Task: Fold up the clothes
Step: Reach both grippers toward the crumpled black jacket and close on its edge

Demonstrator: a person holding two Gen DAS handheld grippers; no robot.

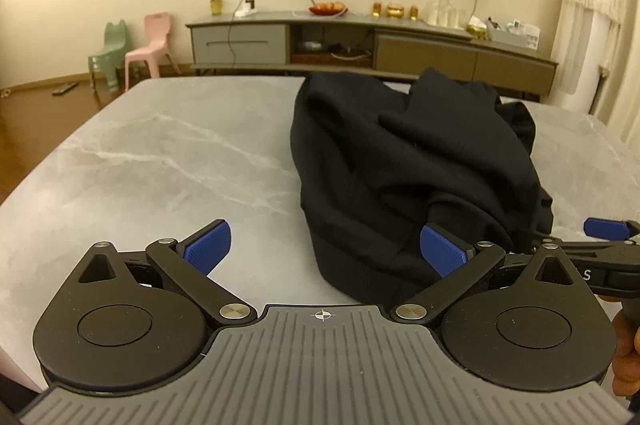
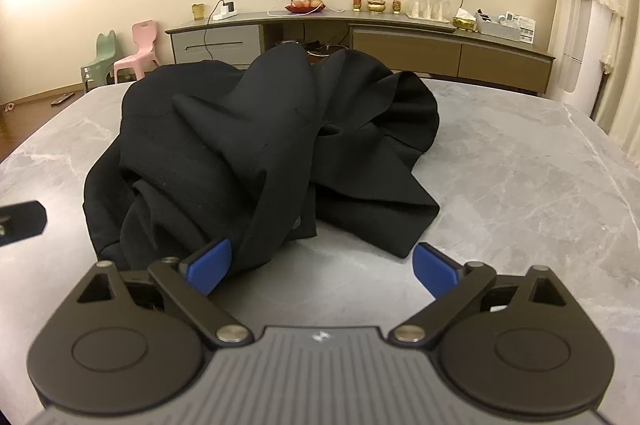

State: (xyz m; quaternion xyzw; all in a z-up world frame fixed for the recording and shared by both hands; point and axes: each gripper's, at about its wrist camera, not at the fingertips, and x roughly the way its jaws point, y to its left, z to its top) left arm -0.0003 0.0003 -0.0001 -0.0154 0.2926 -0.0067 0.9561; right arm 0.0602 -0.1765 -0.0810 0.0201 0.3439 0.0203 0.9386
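one soft, limp black garment [image 2: 260,145] heaped on the table [image 2: 520,165]; likely slumps, so pinch a near hem; left gripper [image 1: 325,251] and right gripper [image 2: 323,265] both spread, empty.

Garment [image 2: 260,145] heaped on table [image 2: 520,177], sideboard [image 2: 400,41] behind.

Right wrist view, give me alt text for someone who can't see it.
A crumpled black garment lies heaped on a grey marble-patterned table. The right gripper sits at the pile's near edge, its blue-padded jaws wide open and holding nothing. Behind stand a low sideboard, a wall hanging and two small plastic chairs.
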